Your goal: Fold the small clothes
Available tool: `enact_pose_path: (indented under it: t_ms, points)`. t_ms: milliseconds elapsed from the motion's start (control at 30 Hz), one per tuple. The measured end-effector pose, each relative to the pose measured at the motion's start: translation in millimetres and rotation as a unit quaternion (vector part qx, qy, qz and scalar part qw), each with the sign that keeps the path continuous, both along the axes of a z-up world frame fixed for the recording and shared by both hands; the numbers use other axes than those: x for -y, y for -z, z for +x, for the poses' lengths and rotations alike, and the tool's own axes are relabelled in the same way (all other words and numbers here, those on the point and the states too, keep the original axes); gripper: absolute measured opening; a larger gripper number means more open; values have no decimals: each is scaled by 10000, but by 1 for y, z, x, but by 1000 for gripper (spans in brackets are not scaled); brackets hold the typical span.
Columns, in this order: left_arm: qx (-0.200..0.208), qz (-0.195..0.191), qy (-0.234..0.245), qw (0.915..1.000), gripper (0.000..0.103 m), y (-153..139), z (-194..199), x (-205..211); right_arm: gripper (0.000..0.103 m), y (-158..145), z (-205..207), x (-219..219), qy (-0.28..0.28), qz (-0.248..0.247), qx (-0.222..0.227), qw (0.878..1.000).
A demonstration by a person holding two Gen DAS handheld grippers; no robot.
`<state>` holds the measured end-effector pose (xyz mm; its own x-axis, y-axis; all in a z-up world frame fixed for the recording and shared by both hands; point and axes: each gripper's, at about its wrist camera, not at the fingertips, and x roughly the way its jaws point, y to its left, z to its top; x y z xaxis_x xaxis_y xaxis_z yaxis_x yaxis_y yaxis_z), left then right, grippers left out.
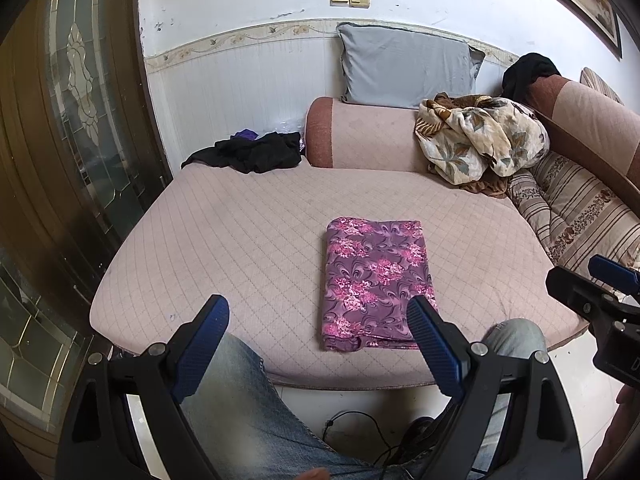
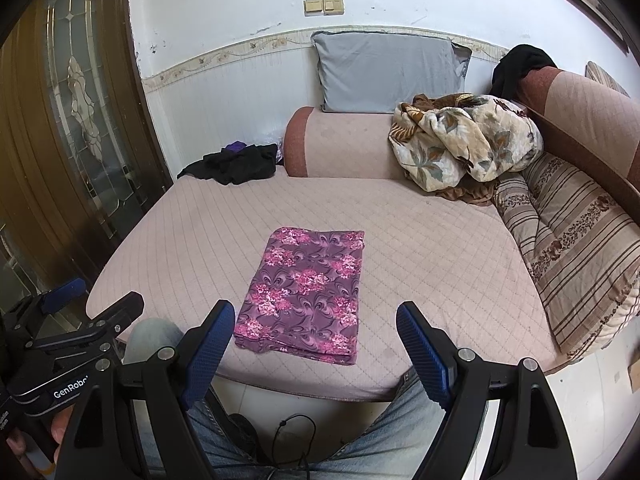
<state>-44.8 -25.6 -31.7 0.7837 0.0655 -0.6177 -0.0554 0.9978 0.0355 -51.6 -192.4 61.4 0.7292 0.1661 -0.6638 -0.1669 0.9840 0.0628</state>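
Note:
A purple cloth with pink flowers (image 1: pixel 374 282) lies folded into a neat rectangle on the pink quilted sofa seat (image 1: pixel 240 240); it also shows in the right wrist view (image 2: pixel 306 294). My left gripper (image 1: pixel 320 314) is open and empty, held back above the seat's front edge and my knees. My right gripper (image 2: pixel 316 320) is open and empty too, just short of the cloth's near edge. Each gripper shows at the side of the other's view: the right one (image 1: pixel 600 304) and the left one (image 2: pixel 80 312).
A black garment pile (image 1: pixel 252 152) lies at the seat's back left. A crumpled floral blanket (image 1: pixel 480 140) and a striped cushion (image 1: pixel 580 208) sit at the right. A grey pillow (image 1: pixel 404 68) leans on the wall. A glass-panelled door (image 1: pixel 72 120) stands left. A cable (image 2: pixel 296 432) lies on the floor.

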Motion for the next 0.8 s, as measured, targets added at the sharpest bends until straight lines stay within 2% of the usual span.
enact_pose_path:
  t_ms: [800]
  points:
    - [-14, 12, -1, 10000, 90, 0, -2, 2, 87, 0, -8, -2, 24, -7, 21, 10000]
